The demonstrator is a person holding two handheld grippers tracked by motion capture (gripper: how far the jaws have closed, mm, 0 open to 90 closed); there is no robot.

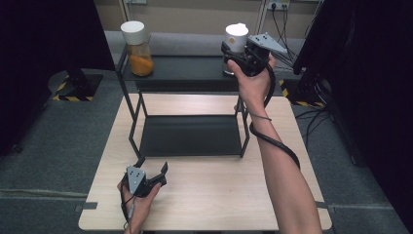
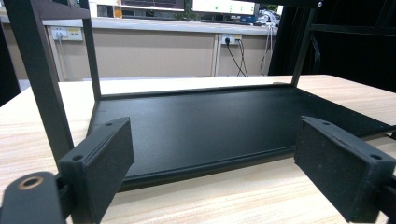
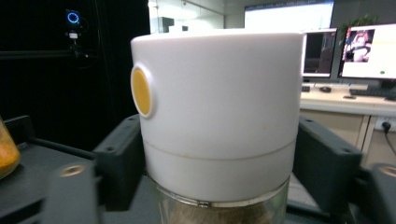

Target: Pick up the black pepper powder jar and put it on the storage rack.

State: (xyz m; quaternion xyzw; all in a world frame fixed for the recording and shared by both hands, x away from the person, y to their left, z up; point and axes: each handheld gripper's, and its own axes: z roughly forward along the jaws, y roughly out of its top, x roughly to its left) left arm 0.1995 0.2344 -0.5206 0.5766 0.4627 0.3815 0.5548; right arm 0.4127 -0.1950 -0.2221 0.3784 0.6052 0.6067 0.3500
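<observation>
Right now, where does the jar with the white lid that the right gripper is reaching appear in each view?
High view: the white-lidded jar is at top centre-right, on the black shelf's top level, at the right gripper.
Left gripper view: not in it.
Right gripper view: jar is central, between the fingers.
Shared landmark: the orange-filled jar.

right tongs (image 1: pixel 233 50) hide the white-lidded jar's (image 1: pixel 236 37) glass body; contents unclear.

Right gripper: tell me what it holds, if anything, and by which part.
The right gripper is closed on the jar on the upper shelf, one jaw on each side of its white lid, near the lid's lower edge. The left gripper is open and holds nothing.
</observation>
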